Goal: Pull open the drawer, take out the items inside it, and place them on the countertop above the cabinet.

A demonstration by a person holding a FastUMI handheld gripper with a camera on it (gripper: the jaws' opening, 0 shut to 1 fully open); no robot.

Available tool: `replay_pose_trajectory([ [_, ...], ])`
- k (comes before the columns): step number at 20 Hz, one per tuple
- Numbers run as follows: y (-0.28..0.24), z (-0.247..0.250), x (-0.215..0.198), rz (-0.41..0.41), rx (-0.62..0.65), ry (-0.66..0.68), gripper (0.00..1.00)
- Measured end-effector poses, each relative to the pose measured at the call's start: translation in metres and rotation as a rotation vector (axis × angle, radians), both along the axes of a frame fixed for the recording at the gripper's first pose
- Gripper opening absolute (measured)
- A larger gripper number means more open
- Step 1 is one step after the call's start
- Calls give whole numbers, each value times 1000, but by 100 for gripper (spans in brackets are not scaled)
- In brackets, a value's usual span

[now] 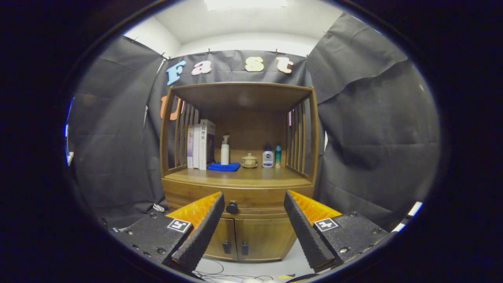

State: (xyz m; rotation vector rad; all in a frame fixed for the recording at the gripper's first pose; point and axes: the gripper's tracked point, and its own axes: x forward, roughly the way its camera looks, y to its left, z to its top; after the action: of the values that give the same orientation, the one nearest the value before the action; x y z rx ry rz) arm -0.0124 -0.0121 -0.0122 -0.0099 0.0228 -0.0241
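Ahead of the tongs point(254, 208) stands a wooden cabinet point(239, 232) with slatted sides. Its drawer point(251, 200) is closed, and the round dark knob point(232, 207) sits between the two ridged, wedge-shaped fingers, nearer the left one and touching neither. The tongs are spread wide and hold nothing. On the smooth wooden surface point(251, 179) above the drawer stand upright books point(201, 144), a white pump bottle point(224, 150) on a folded blue cloth point(224, 167), a small lidded ceramic pot point(249, 160) and two small bottles point(272, 157). Below the drawer are two closed doors point(235, 237) with dark handles.
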Motion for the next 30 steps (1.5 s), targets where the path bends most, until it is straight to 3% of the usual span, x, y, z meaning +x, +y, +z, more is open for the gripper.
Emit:
replay_pose_trajectory([
  [12,1,3,14,2,-6,2,99],
  [21,43,-2,110,56,-57,-6,99],
  [30,62,-106,193,75,-69,155,99],
])
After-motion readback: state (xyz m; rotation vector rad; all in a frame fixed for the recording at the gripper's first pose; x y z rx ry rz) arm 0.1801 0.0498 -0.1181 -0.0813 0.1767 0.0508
